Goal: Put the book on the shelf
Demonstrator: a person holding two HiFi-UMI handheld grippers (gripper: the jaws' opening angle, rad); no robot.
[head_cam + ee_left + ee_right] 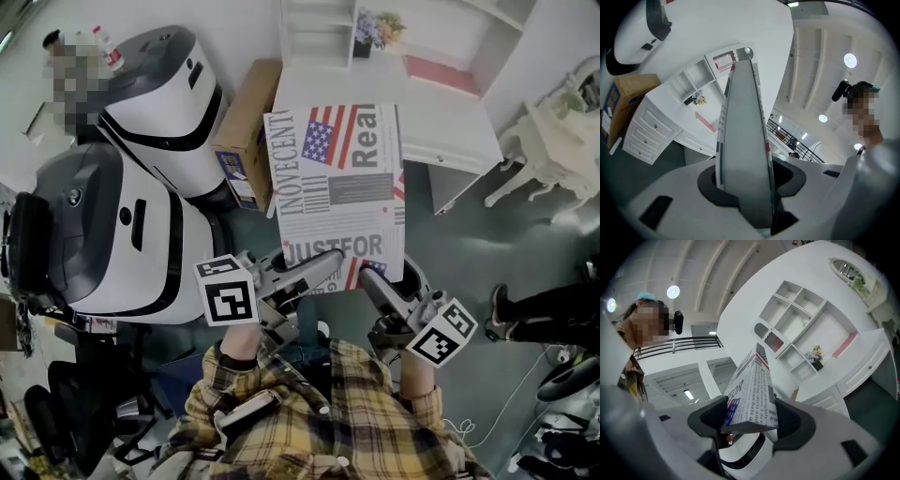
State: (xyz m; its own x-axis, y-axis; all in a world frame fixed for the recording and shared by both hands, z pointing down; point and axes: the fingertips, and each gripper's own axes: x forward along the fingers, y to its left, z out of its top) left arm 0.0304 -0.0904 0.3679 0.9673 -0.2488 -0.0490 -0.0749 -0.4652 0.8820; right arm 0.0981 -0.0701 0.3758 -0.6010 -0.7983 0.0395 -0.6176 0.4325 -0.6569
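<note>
A book (342, 187) with a newspaper-print cover and a flag on it lies flat in the air in front of me, and both grippers hold it by its near edge. My left gripper (314, 272) is shut on the near left corner, my right gripper (380, 281) on the near right corner. In the left gripper view the book (745, 140) runs edge-on between the pads of the left gripper (747, 187). In the right gripper view the book (752, 394) is clamped in the right gripper (750, 420). The white cubby shelf (319, 33) (701, 79) (801, 329) stands beyond it on a white desk (450, 131).
Two large white-and-black machines (122, 225) crowd the left. A cardboard box (246, 131) leans beside the desk. A flower pot (370, 33) and a pink item (441, 73) sit on the desk. At the right stands a white ornate chair (553, 141).
</note>
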